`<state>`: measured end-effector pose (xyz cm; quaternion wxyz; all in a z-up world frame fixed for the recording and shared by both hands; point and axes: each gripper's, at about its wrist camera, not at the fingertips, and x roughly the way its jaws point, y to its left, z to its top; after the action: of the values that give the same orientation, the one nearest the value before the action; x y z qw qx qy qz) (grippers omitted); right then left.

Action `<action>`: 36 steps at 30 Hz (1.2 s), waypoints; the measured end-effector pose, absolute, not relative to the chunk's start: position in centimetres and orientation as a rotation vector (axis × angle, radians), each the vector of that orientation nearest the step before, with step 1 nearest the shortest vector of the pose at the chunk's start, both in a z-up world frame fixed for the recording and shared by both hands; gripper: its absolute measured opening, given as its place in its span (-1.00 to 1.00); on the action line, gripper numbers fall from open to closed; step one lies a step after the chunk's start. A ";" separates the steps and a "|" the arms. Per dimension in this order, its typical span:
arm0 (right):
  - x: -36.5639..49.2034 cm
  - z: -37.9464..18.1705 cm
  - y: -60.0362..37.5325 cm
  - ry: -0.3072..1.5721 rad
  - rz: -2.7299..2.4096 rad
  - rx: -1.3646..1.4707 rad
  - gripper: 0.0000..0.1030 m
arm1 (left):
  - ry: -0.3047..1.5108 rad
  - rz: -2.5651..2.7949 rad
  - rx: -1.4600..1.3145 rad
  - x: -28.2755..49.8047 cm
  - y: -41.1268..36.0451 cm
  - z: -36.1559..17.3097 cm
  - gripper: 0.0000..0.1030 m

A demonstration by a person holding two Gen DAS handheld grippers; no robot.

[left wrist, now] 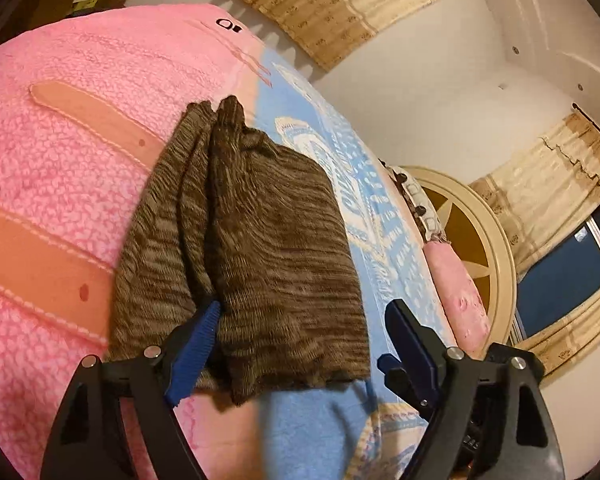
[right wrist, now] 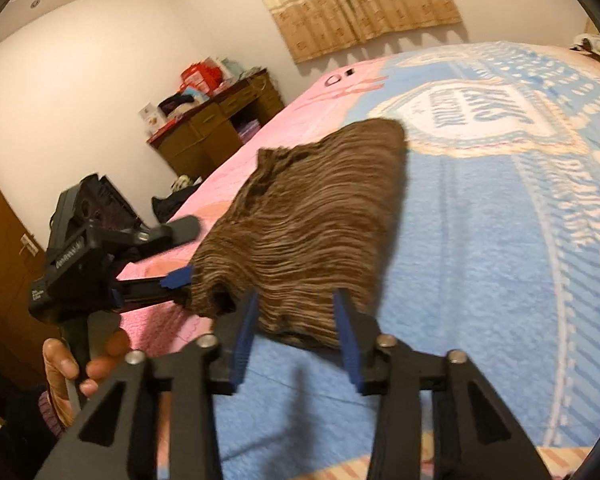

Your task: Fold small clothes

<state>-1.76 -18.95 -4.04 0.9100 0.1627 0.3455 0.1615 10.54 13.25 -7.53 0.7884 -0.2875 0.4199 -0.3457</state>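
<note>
A brown striped knit garment [left wrist: 252, 240] lies folded on the bed, across the seam between the pink towel blanket [left wrist: 60, 160] and the blue printed blanket [left wrist: 320, 420]. My left gripper [left wrist: 305, 308] stands wide open over the garment's near edge; its left pad [left wrist: 196, 344] rests against a fold and the right pad hangs clear. In the right wrist view the garment [right wrist: 312, 216] reaches to my right gripper [right wrist: 296, 298], which is open with its fingers astride the near hem, not pressing it. The left gripper [right wrist: 188, 252] shows there at the garment's left end, held by a hand [right wrist: 68, 364].
A wooden desk [right wrist: 220, 120] piled with bags and boxes stands by the far wall, with a dark bag on the floor beside the bed. A round headboard [left wrist: 496, 240] and a pink pillow [left wrist: 460, 300] mark the bed's head. Curtains hang on both walls.
</note>
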 end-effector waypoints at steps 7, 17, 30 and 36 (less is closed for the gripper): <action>-2.3 -4.8 -19.4 0.743 0.332 0.355 -0.11 | 0.941 -0.681 -0.586 8.2 12.7 -8.3 0.63; -2.4 -5.2 -19.4 0.755 0.344 0.372 -0.11 | 0.942 -0.691 -0.652 9.9 11.4 -8.9 0.58; -2.8 -4.8 -18.0 0.738 0.320 0.255 -0.11 | 0.893 -0.640 -0.610 10.3 12.4 -7.9 -0.89; -2.8 -4.9 -16.9 0.740 0.313 0.189 -0.10 | 0.813 -0.593 -0.505 9.3 14.8 -5.0 -0.93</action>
<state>-2.77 -16.85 -4.90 0.9161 0.0916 0.3594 0.1523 9.28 14.80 -4.96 0.8456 -0.2393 0.3856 -0.2812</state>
